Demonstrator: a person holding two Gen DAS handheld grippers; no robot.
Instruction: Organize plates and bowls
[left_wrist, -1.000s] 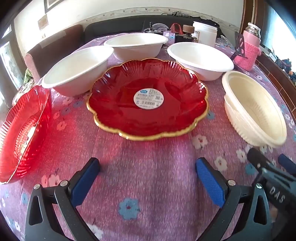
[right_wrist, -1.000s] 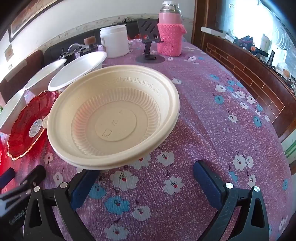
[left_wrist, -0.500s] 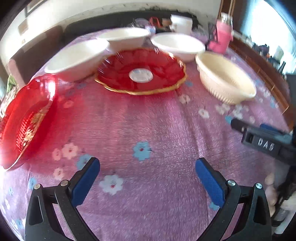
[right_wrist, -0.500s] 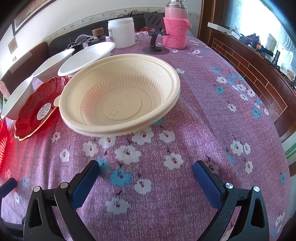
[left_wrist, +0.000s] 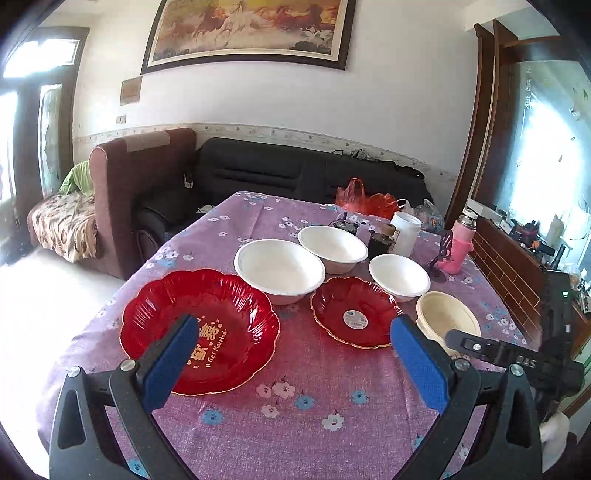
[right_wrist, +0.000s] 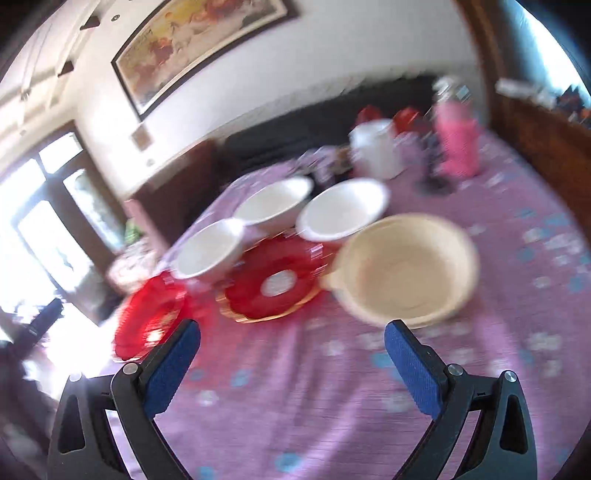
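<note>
On the purple flowered tablecloth (left_wrist: 314, 391) lie a large red plate (left_wrist: 229, 321), a small gold-rimmed red plate (left_wrist: 354, 312), three white bowls (left_wrist: 279, 269) (left_wrist: 332, 247) (left_wrist: 399, 275) and a cream bowl (left_wrist: 447, 319). My left gripper (left_wrist: 295, 354) is open and empty, raised well back above the near table edge. My right gripper (right_wrist: 291, 365) is open and empty, also raised; its view is blurred, with the cream bowl (right_wrist: 402, 269), small red plate (right_wrist: 273, 286) and large red plate (right_wrist: 147, 317) ahead. The right gripper's body (left_wrist: 517, 358) shows at the left view's right edge.
At the table's far end stand a white jar (left_wrist: 404, 238), a pink-sleeved flask (left_wrist: 460, 243), a black phone stand (left_wrist: 441, 254) and red bags (left_wrist: 365, 201). A sofa (left_wrist: 295, 173) and armchair (left_wrist: 140, 184) lie beyond; a wooden sideboard (left_wrist: 517, 258) runs along the right.
Both grippers have pulled back and risen away from the dishes, which now look smaller and farther. Both stay open and empty. The dishes have not moved.
</note>
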